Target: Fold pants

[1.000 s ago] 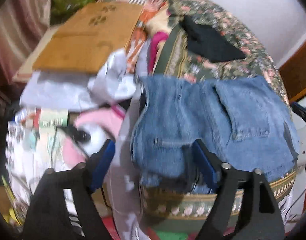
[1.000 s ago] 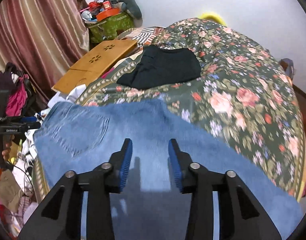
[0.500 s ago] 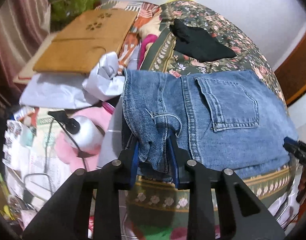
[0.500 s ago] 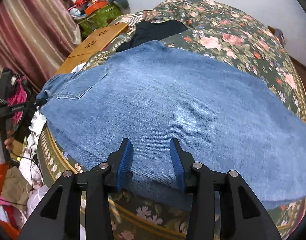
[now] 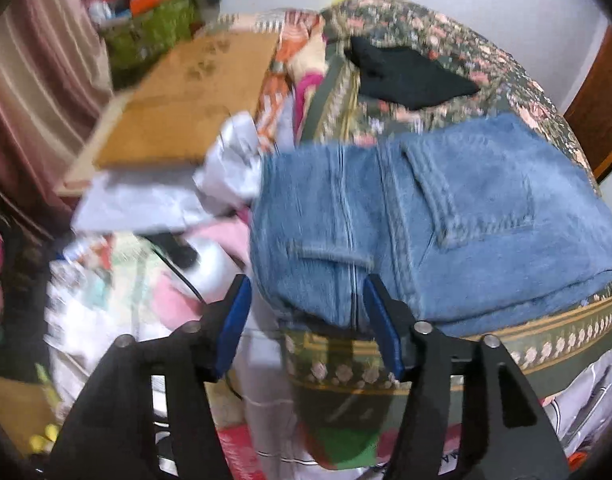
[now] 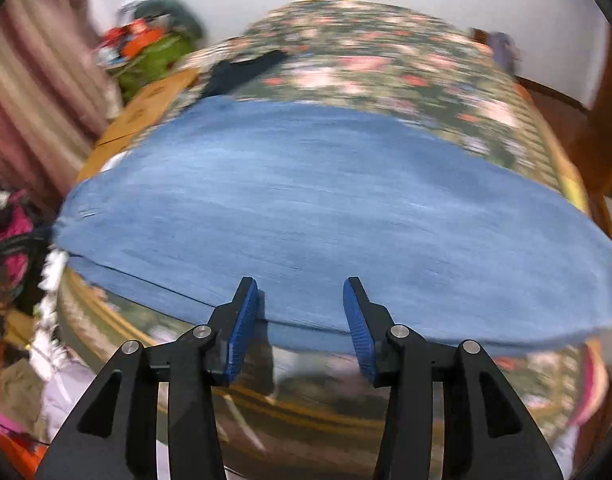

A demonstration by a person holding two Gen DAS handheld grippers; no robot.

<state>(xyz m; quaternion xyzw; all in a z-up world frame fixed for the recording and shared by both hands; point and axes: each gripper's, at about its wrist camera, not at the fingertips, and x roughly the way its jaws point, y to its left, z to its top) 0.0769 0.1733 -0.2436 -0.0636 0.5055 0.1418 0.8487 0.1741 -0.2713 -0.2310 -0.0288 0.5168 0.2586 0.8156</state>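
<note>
Blue jeans (image 5: 457, 216) lie folded lengthwise on the floral bed, waistband and a back pocket toward the left wrist camera. My left gripper (image 5: 306, 320) is open, its blue pads on either side of the waistband corner that hangs over the bed edge. In the right wrist view the jeans (image 6: 325, 208) stretch across the bed as a long blue band. My right gripper (image 6: 302, 316) is open at the near edge of the leg, holding nothing. Both views are motion-blurred.
A black garment (image 5: 405, 76) lies farther back on the floral bedspread (image 5: 425, 40). A wooden lap desk (image 5: 186, 100) and piled clothes, papers and a white bottle (image 5: 210, 264) crowd the left side. Striped curtain (image 6: 38, 92) at left.
My left gripper was shut on the waistband half a second ago and has opened, letting the jeans go. My right gripper stays open and has drawn back toward the bed edge.
</note>
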